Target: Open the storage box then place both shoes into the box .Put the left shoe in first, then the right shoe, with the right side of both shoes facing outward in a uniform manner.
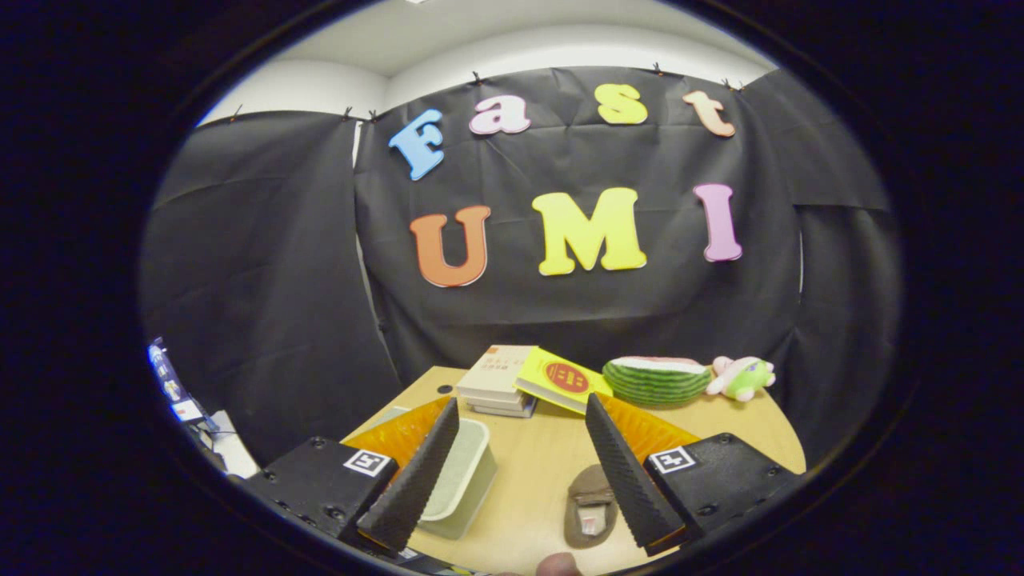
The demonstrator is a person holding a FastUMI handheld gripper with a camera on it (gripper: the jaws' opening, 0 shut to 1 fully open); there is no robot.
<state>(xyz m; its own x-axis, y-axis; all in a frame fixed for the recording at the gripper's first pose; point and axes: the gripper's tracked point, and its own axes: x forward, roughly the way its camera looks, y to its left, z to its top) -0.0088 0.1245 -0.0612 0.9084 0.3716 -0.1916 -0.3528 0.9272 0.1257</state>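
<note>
My gripper (522, 408) is open above a wooden table (528, 472), with nothing between its fingers. A pale storage box (464, 480) lies on the table behind my left finger (416, 476), which hides its left part; I cannot tell if it has a lid on. A brown shoe (590, 504) lies sole-lining up on the table between the fingers, close to the right finger (628, 472). A second shoe's rounded tip (558, 565) peeks in at the near table edge.
Beyond the fingers lie a stack of books (498, 382) with a yellow book (560, 378) leaning on it, a watermelon-slice toy (656, 378) and a small plush toy (742, 376). Black cloth walls close the booth behind the table.
</note>
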